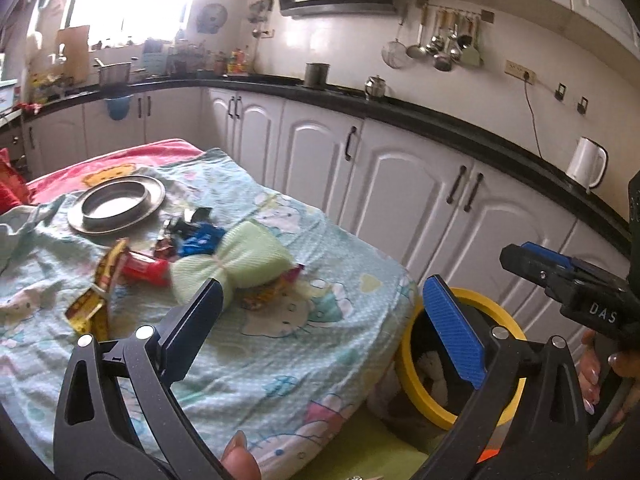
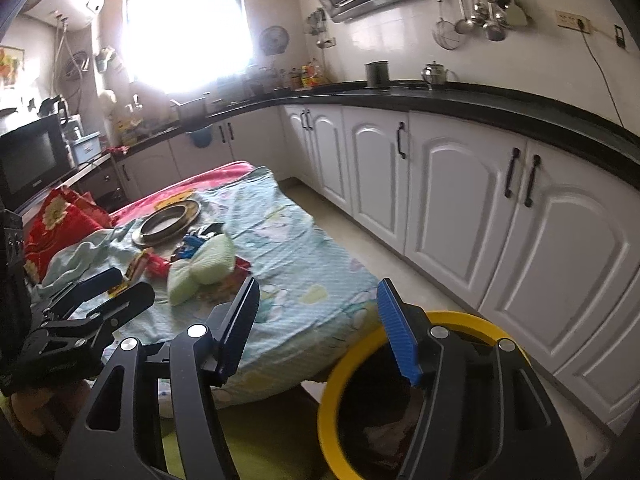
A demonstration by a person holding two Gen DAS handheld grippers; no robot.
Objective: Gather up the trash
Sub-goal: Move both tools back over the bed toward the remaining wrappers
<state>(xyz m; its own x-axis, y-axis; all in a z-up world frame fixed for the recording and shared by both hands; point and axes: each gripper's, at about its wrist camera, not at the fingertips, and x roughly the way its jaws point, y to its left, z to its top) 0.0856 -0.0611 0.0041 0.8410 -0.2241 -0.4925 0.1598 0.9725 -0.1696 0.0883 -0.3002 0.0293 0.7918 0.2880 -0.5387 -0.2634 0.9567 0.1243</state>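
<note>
Through the left wrist camera, my left gripper [image 1: 320, 320] stood wide apart with nothing between its blue pads. Past it lay the table [image 1: 280, 380] with a cartoon cloth on it. The trash sat in a small heap there: a red wrapper [image 1: 146, 270], a yellow wrapper [image 1: 90, 306] and a blue wrapper [image 1: 200, 238], all close around a pale green pouch [image 1: 236, 262]. A metal plate [image 1: 116, 204] sat just behind the heap. The yellow-rimmed bin [image 1: 408, 364] stood below the table's near corner, with some pale stuff already inside. At the right edge I saw the right gripper [image 1: 520, 258] from the side.

Through the right wrist camera, my right gripper [image 2: 316, 328] stood about half open and empty. The bin [image 2: 332, 392] was right under it, and the heap with the red wrapper [image 2: 158, 266] lay well apart, up the table. The left gripper [image 2: 124, 286] showed at the left, near the heap.

I judged I was between pieces, with both claws free. Next I would need to reach over to the heap, line the pads up on one wrapper, pinch it flat off the cloth and carry it to the bin
</note>
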